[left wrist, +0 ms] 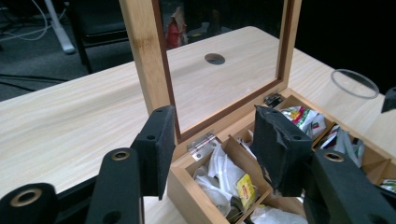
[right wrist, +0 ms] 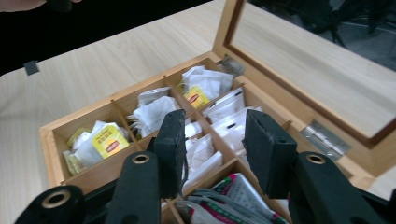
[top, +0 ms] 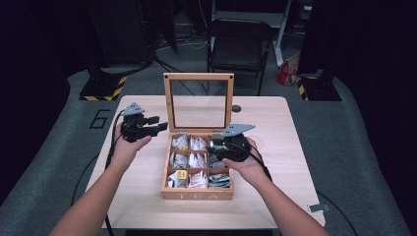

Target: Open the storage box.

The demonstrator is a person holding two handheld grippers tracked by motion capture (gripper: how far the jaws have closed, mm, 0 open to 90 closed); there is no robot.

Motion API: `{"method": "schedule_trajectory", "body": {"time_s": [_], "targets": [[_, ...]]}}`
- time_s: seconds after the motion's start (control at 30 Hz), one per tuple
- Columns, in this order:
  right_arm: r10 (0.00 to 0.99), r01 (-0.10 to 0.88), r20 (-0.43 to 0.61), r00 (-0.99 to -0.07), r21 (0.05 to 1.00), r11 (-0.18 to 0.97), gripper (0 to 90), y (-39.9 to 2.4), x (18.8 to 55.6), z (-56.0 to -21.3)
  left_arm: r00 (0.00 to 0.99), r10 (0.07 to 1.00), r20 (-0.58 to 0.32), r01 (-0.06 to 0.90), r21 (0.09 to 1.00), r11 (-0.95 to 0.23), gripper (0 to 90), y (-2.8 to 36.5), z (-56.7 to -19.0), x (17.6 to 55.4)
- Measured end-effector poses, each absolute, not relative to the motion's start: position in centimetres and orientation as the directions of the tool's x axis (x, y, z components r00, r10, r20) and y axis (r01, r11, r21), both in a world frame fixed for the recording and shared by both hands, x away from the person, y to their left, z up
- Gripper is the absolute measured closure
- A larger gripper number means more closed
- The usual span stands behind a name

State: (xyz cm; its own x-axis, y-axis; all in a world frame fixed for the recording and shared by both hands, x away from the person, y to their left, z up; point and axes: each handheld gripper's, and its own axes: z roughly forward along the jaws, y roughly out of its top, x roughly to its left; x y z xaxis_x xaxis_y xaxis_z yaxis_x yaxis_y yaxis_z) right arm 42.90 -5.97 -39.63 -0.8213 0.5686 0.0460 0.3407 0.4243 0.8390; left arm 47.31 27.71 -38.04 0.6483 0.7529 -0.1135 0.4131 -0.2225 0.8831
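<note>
A wooden tea box (top: 196,193) marked TEA sits mid-table with its glass-paned lid (top: 198,102) standing upright. Its compartments hold tea bags (top: 197,159) in white, yellow and grey wrappers. My left gripper (top: 156,127) hovers open just left of the box's back corner; in the left gripper view its jaws straddle the lid's hinge (left wrist: 201,142) and frame edge (left wrist: 148,56). My right gripper (top: 220,146) is open over the box's right column; in the right gripper view its fingers (right wrist: 171,151) hang above the middle compartments' white packets (right wrist: 203,151).
The light wooden table (top: 275,147) has a round hole (top: 236,108) behind the box and a clear round lid (left wrist: 354,83) at the right. A small clip (top: 319,208) lies near the front right corner. A black chair (top: 238,46) stands beyond the table.
</note>
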Motion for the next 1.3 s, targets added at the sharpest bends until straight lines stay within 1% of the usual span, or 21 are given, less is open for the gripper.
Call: {"method": "schedule_trajectory", "body": {"time_s": [0.07, 0.37, 0.5, 1.0, 1.07, 1.3], "targets": [[0.558, 0.328, 0.037, -0.829, 0.840, 0.432, 58.7, -5.7, 42.8, -39.9, 0.654, 0.748, -0.113, 0.410, 0.884, -0.225, 48.3, 27.7, -38.1, 47.2], [0.518, 0.330, 0.067, -0.853, 0.838, 0.436, 59.2, -4.2, 42.6, -40.7, 0.665, 0.739, -0.109, 0.406, 0.883, -0.235, 48.2, 27.8, -38.4, 46.7], [0.499, 0.316, 0.059, -0.864, 0.836, 0.448, 59.2, -3.5, 42.6, -41.0, 0.661, 0.743, -0.107, 0.408, 0.882, -0.235, 48.2, 28.0, -38.5, 46.6], [0.456, 0.315, 0.079, -0.886, 0.824, 0.470, 59.2, -1.6, 42.5, -42.0, 0.656, 0.748, -0.104, 0.410, 0.881, -0.236, 48.2, 28.1, -39.0, 46.3], [0.437, 0.298, 0.070, -0.897, 0.825, 0.481, 59.6, -1.4, 42.6, -42.2, 0.655, 0.748, -0.110, 0.410, 0.883, -0.230, 48.2, 28.1, -39.1, 46.3], [0.407, 0.289, 0.072, -0.910, 0.815, 0.502, 60.6, -0.3, 42.3, -42.8, 0.663, 0.741, -0.111, 0.413, 0.879, -0.238, 48.2, 27.8, -39.2, 46.3]]}}
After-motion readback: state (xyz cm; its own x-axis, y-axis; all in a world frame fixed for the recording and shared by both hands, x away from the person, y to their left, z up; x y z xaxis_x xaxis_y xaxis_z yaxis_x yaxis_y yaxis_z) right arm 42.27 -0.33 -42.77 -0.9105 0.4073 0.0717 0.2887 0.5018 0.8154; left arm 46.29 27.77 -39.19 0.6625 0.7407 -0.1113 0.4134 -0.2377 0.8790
